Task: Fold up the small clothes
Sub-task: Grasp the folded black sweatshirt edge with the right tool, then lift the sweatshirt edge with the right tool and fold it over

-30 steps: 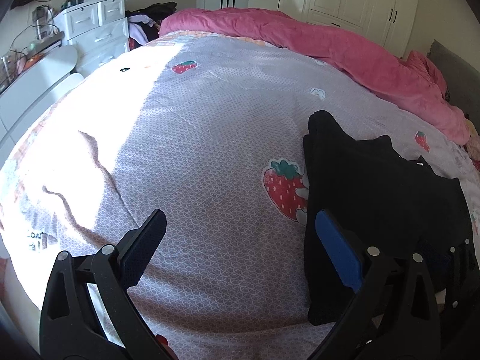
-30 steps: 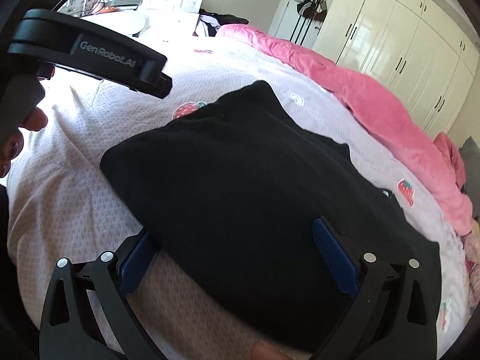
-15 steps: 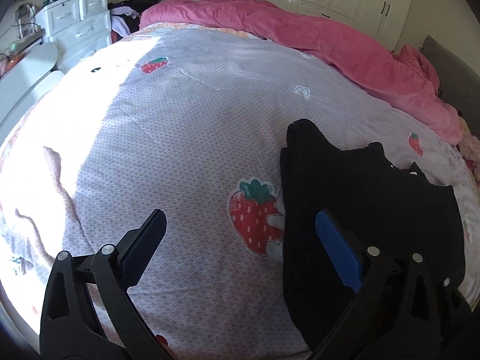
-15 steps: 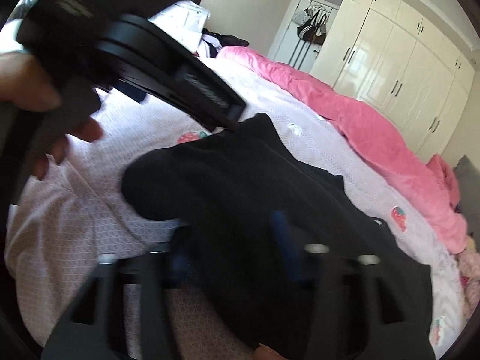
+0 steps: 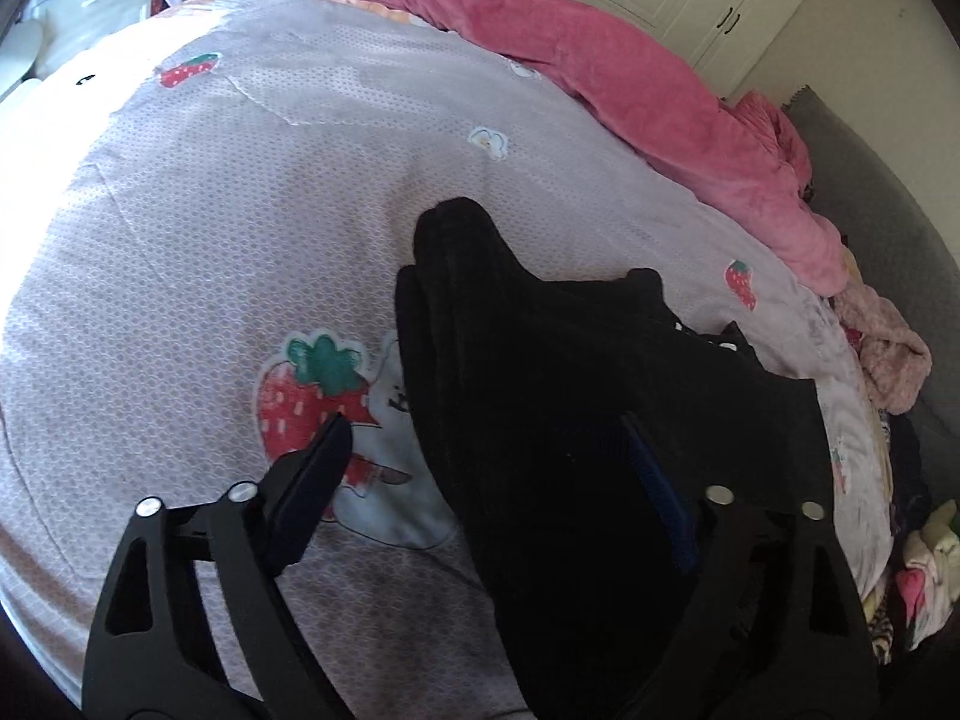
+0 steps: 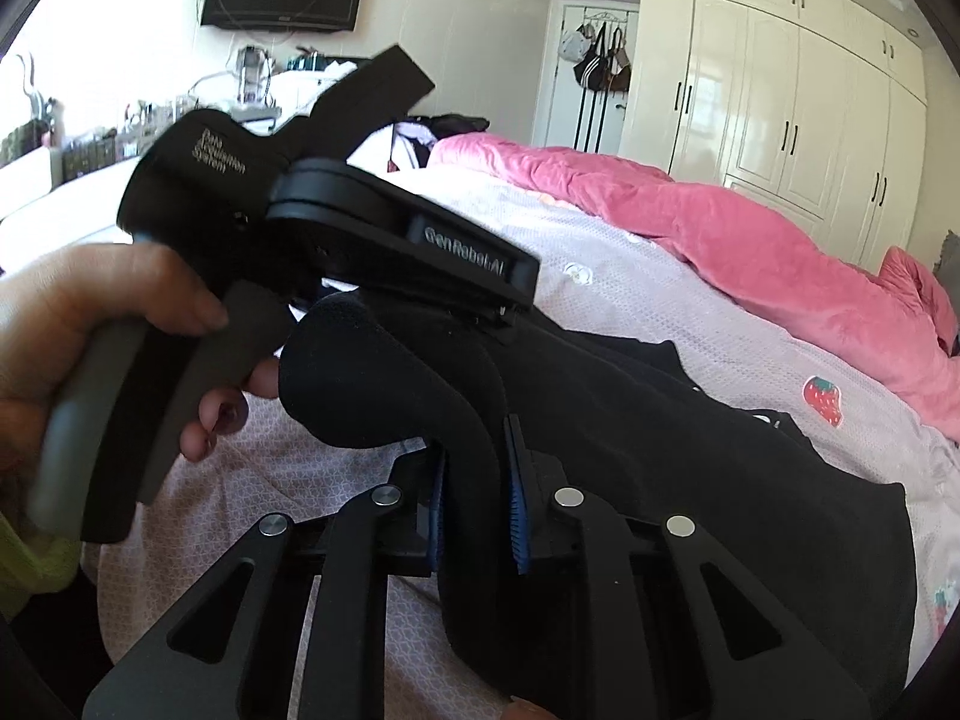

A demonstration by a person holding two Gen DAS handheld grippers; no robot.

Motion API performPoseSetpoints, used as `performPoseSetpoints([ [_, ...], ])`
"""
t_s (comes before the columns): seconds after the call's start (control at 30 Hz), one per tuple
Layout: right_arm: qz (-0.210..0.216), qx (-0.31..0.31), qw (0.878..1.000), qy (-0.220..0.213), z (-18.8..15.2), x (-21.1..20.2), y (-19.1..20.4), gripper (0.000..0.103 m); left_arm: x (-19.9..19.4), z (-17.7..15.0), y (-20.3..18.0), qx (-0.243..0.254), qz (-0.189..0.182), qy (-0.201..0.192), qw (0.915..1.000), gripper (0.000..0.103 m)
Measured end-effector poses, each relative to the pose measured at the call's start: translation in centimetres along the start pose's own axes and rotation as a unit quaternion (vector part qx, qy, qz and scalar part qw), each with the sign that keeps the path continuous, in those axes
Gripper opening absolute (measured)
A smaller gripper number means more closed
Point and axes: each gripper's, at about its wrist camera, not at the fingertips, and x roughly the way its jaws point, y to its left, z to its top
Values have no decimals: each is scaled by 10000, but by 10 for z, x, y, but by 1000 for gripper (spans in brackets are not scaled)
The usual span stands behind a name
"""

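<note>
A black garment [image 5: 576,396] is spread on the strawberry-print bedsheet [image 5: 240,228], with a pink duvet [image 5: 600,78] well beyond it. In the right wrist view the right gripper [image 6: 477,495] is closed narrowly on a thick fold of the garment's near edge — the cloth bulges up between the blue pads [image 6: 519,510] and rolls over above them. The left gripper [image 5: 492,480] is held wide, gripping nothing: its left finger hangs over the sheet beside a printed strawberry, its right finger over the black cloth, so the garment's left edge runs between the jaws. From the right wrist view the left gripper appears just beyond the pinched fold, close above the cloth.

A fold appears to be starting, one edge gathered. Next, the left jaws would likely need closing on the neighbouring edge — both layers caught — before the cloth is carried over.
</note>
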Motion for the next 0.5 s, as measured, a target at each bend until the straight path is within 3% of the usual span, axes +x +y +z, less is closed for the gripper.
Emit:
performPoseSetpoints([
  [0.2, -48, 261, 9995, -187, -3, -18, -19, 14, -9, -4, -32, 247, -220, -59, 9994, 41],
  [0.5, -173, 704, 9956, -591, -13, -57, -53, 13, -31, -10, -93, 735, -268, -286, 9965, 36],
])
